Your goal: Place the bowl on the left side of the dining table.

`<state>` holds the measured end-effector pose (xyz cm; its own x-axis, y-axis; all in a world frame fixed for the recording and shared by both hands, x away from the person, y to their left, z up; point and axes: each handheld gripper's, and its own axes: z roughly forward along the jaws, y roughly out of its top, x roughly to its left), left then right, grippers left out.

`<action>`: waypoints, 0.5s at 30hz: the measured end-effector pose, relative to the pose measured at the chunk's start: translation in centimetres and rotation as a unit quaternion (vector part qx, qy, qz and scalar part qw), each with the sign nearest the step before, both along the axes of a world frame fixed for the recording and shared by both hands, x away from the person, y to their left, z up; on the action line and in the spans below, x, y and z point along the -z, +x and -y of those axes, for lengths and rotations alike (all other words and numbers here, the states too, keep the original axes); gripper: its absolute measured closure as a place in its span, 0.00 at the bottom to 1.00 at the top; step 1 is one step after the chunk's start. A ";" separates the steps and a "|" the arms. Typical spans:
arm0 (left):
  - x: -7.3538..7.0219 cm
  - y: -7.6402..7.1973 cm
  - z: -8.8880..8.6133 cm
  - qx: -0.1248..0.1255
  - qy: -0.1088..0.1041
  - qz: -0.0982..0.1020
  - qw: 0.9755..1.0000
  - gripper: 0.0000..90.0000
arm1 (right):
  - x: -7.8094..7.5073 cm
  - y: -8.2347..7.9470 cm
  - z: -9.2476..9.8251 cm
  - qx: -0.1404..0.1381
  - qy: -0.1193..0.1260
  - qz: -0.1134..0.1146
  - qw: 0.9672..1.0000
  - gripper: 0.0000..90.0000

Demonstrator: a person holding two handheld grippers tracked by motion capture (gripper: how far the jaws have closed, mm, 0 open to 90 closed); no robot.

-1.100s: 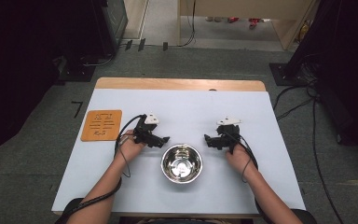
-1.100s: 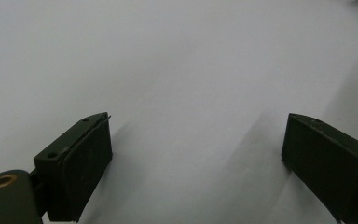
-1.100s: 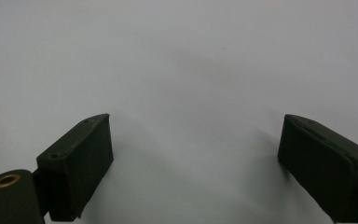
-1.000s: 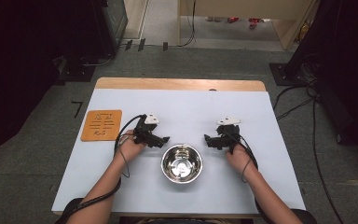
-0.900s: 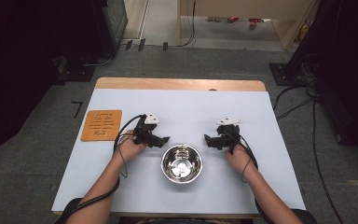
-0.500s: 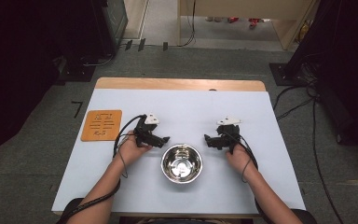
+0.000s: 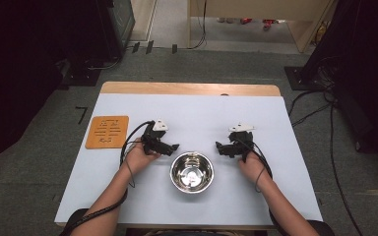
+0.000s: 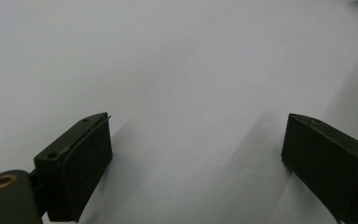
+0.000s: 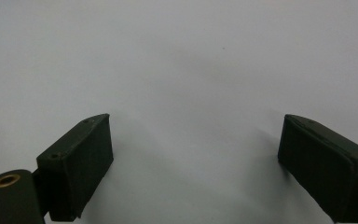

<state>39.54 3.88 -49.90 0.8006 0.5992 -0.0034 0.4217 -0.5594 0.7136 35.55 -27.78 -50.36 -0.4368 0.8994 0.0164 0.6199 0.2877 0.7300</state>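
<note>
A shiny steel bowl [image 7: 192,171] sits near the front middle of the white table [image 7: 197,113]; it looks empty. My left gripper [image 7: 172,147] rests on the table just left of the bowl, pointing toward it. My right gripper [image 7: 220,147] rests just right of the bowl, also pointing inward. In the left gripper view, my left gripper [image 8: 196,154] has its jaws wide apart over bare white tabletop. In the right gripper view, my right gripper [image 9: 193,154] stands equally wide with nothing between its pads.
An orange square mat [image 7: 107,132] with a pale pattern lies at the table's left side. A wooden strip [image 7: 189,88] runs along the far edge. Cables [image 7: 320,105] lie on the floor to the right, by dark equipment.
</note>
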 end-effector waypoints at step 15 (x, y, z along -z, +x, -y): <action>-0.8 0.6 0.2 -0.035 -0.001 -0.036 0.999 0.16 | 0.0 0.0 0.0 0.000 0.000 0.001 1.000 0.11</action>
<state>40.13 3.64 -49.12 0.7541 0.6539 -0.0610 0.5100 -0.5246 0.6817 35.56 -27.79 -50.37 -0.4377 0.8990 0.0158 0.6188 0.2884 0.7307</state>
